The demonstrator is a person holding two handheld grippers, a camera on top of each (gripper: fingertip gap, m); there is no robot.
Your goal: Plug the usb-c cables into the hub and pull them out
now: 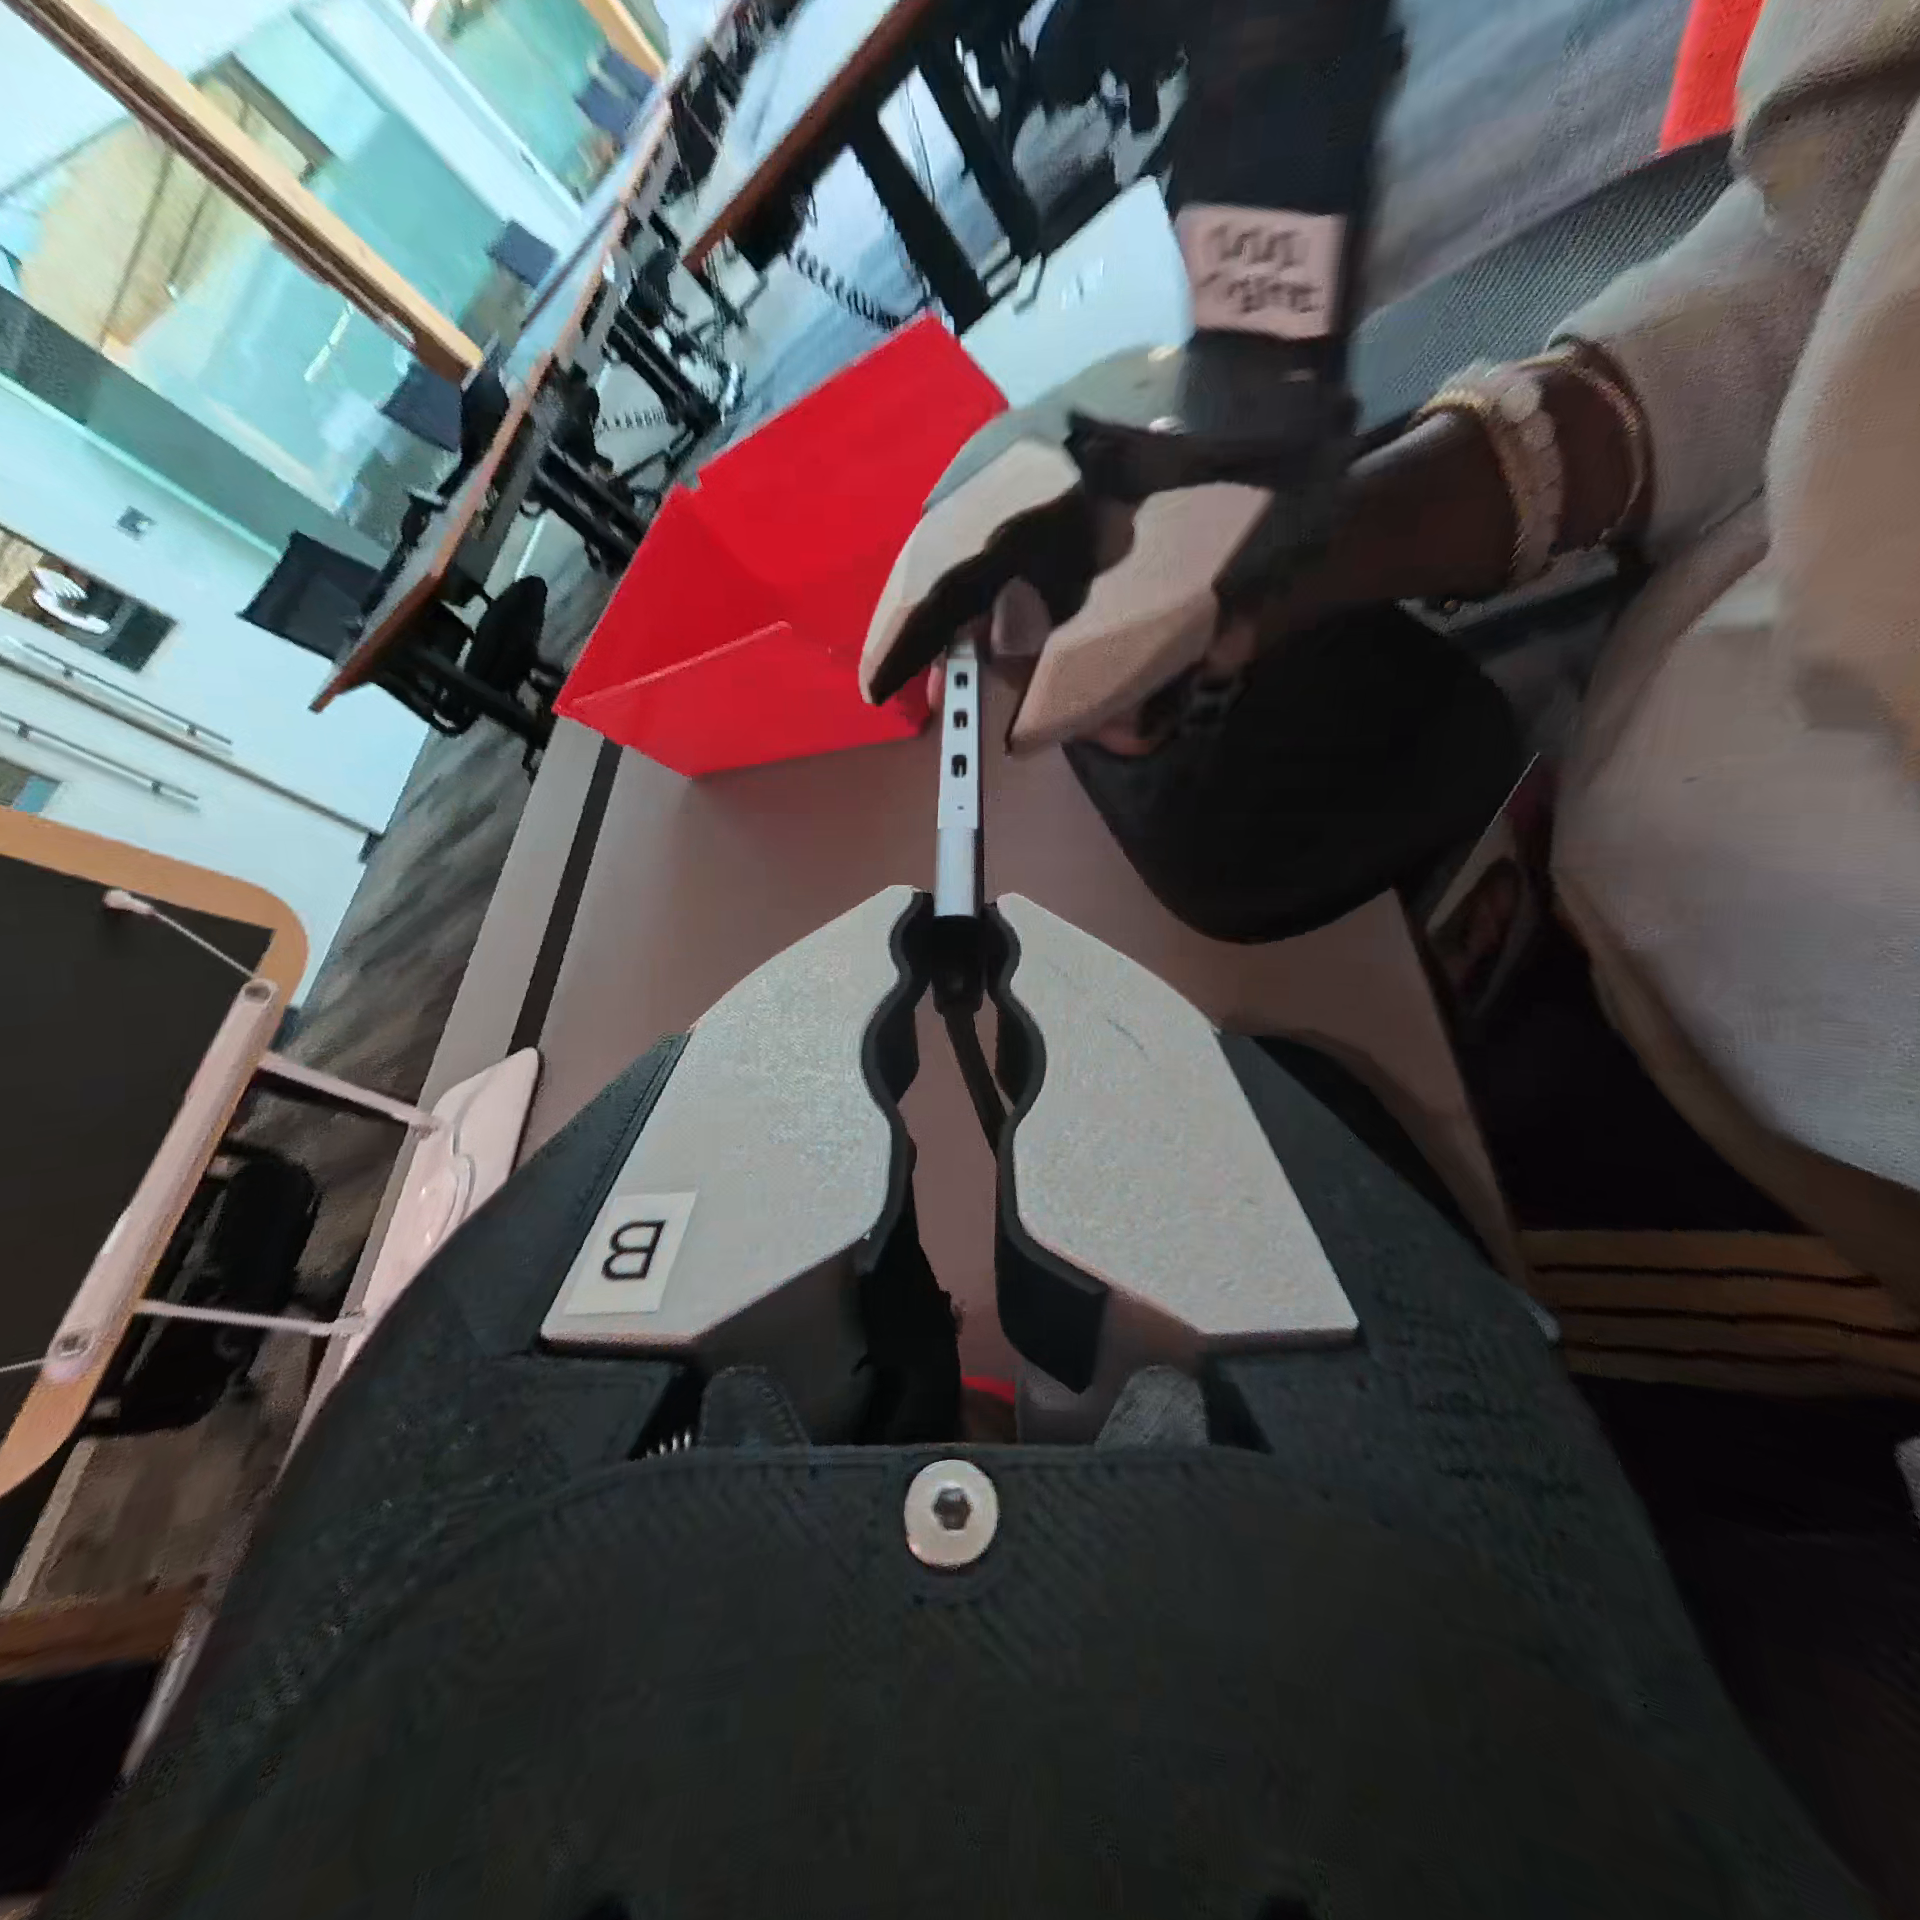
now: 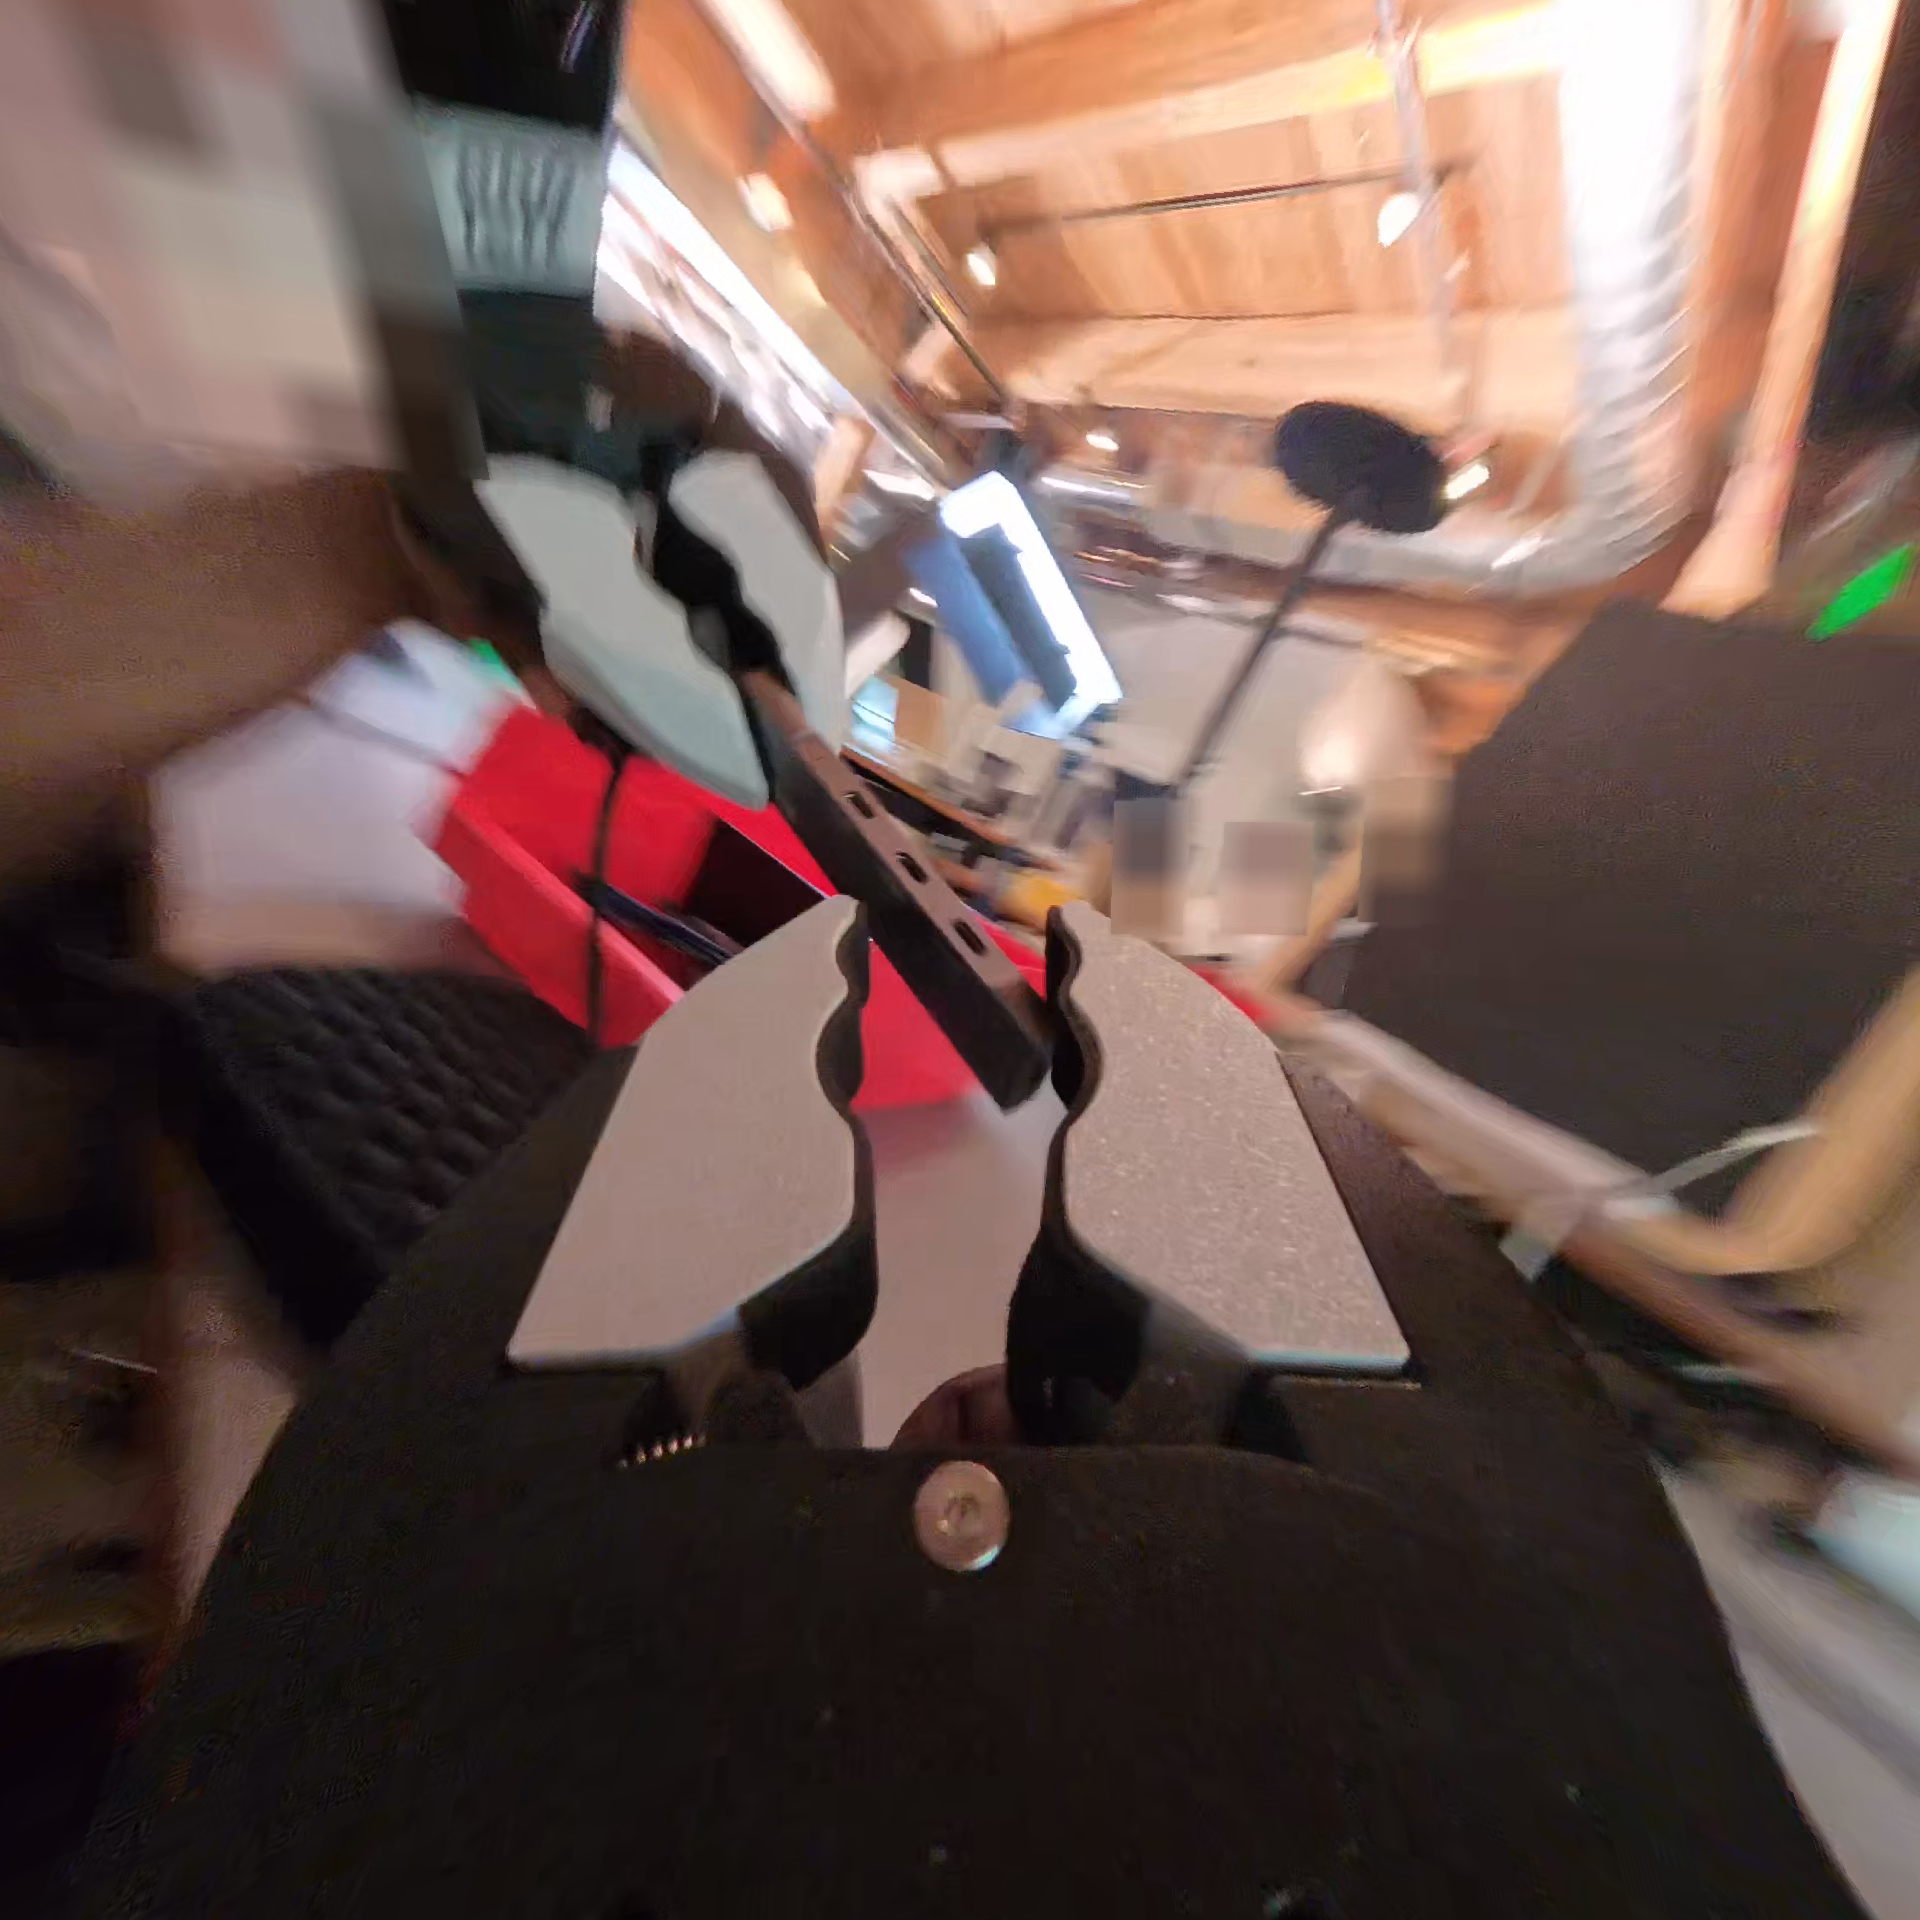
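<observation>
My left gripper is shut on the near end of a slim silver hub with several ports along its side, and holds it above the brown table. The hub's black cable runs back between my fingers. My right gripper is open, with the hub's free end between its fingertips, close to the right finger. The left wrist view shows the right gripper around the hub's far end. The right wrist view shows the left gripper clamped on the hub, its cable hanging down.
A red bin stands on the table just beyond the hub, and it holds dark cables. A black rounded object lies under the right hand. A black quilted pad lies at the left. The person's beige clothing fills the right side.
</observation>
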